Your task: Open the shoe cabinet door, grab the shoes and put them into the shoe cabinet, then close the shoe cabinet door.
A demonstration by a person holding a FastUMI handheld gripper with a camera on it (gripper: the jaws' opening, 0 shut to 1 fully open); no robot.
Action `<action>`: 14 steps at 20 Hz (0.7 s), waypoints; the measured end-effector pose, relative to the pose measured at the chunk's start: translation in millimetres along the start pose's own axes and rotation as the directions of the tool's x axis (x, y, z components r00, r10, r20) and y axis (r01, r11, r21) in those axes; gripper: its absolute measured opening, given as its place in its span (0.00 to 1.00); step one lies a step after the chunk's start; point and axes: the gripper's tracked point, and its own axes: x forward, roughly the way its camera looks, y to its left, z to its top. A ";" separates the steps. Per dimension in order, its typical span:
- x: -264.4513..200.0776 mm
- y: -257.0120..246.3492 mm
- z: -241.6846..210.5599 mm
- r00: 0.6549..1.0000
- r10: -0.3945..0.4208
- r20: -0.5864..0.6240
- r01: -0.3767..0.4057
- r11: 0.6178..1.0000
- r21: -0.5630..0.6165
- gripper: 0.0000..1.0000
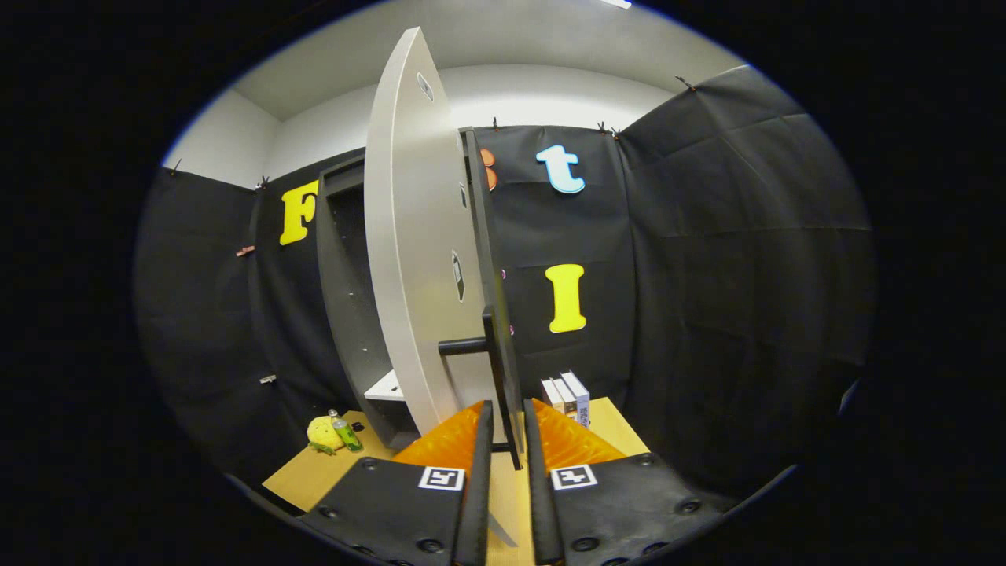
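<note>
We see the shoe cabinet (346, 314) standing on the wooden counter (314, 475), toward its far left part, against the booth's black wall. It is a tall, dark grey box with its front open, and inside we make out a dark back panel and a pale shelf (387, 387) low down. Its door (416, 259) is swung out toward us, nearly edge-on: the inner face is a smooth light grey with small hinge plates along it, while the outer face and the rim are dark. A dark bar handle (471, 344) sticks out from the door's free edge low down. Our gripper (504, 432) sits right at that free edge, its jaws narrow, with the lower edge of the door passing down between the two fingers (481, 440); we cannot tell for certain whether both fingers press on the door. Near the counter's left edge, in front of the cabinet's left side, lie a yellow plush toy (322, 434) and a small green bottle (344, 432), touching or just beside each other. Beyond the right finger, toward the counter's far right edge, a few white boxes (567, 395) stand upright side by side. Above the black cloth, a white wall and ceiling show.
</note>
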 end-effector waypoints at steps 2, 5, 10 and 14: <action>-13.4 -4.0 -6.1 0.999 -0.037 0.003 0.037 0.999 0.011 0.52; -37.6 -4.4 -22.7 0.997 -0.079 0.016 0.078 0.997 0.029 0.85; -68.7 33.6 -66.1 0.997 -0.072 -0.037 0.074 0.996 0.042 0.87; -69.2 77.0 -120.1 0.990 -0.031 -0.135 0.033 0.999 0.014 0.87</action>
